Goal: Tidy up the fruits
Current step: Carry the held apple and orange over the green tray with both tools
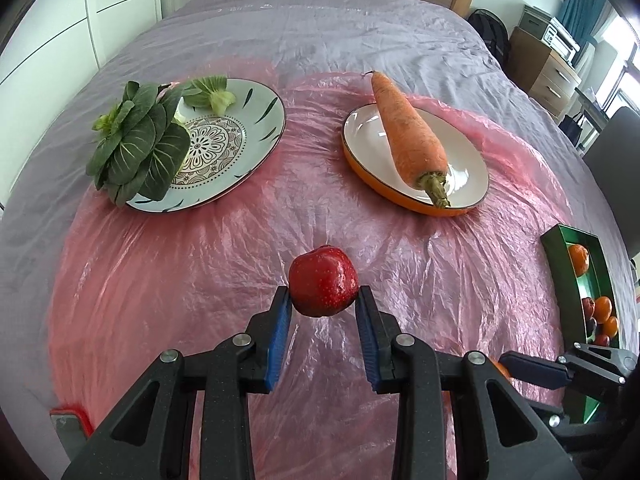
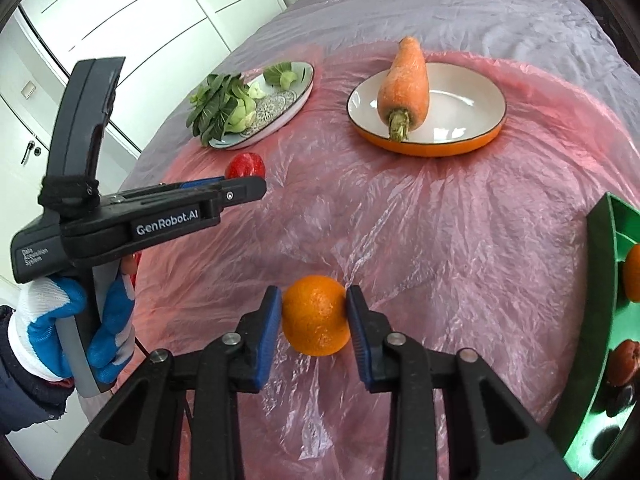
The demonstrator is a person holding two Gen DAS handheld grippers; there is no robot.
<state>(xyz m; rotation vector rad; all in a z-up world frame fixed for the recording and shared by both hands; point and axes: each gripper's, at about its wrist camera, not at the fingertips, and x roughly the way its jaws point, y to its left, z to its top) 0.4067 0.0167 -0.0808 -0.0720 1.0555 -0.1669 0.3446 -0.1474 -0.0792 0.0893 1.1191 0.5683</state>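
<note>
I have the left gripper (image 1: 323,294) clamped on a red apple (image 1: 323,281), its blue pads pressed to the fruit's two sides, and the apple hangs clear above the pink plastic sheet (image 1: 208,264) that covers the bed (image 1: 304,28). My right gripper (image 2: 314,312) has an orange (image 2: 315,314) between its pads; both pads touch its skin, so I read it as gripped, also lifted off the sheet. From the right wrist camera I see the left gripper out to the left, held by a hand in a blue and white glove (image 2: 70,332), with the apple at its tip.

At my right edge sits a green tray (image 1: 558,248) that already holds several oranges and some darker red fruit; I cannot tell how many. Farther up the sheet, a patterned plate (image 1: 256,120) on the left carries two heads of bok choy (image 1: 136,144), the bigger one hanging over the plate's near rim. To the right of it, an orange-rimmed white dish (image 1: 472,160) holds a large carrot (image 1: 408,136), its pointed end sticking out past the far rim and its stem end toward me.
</note>
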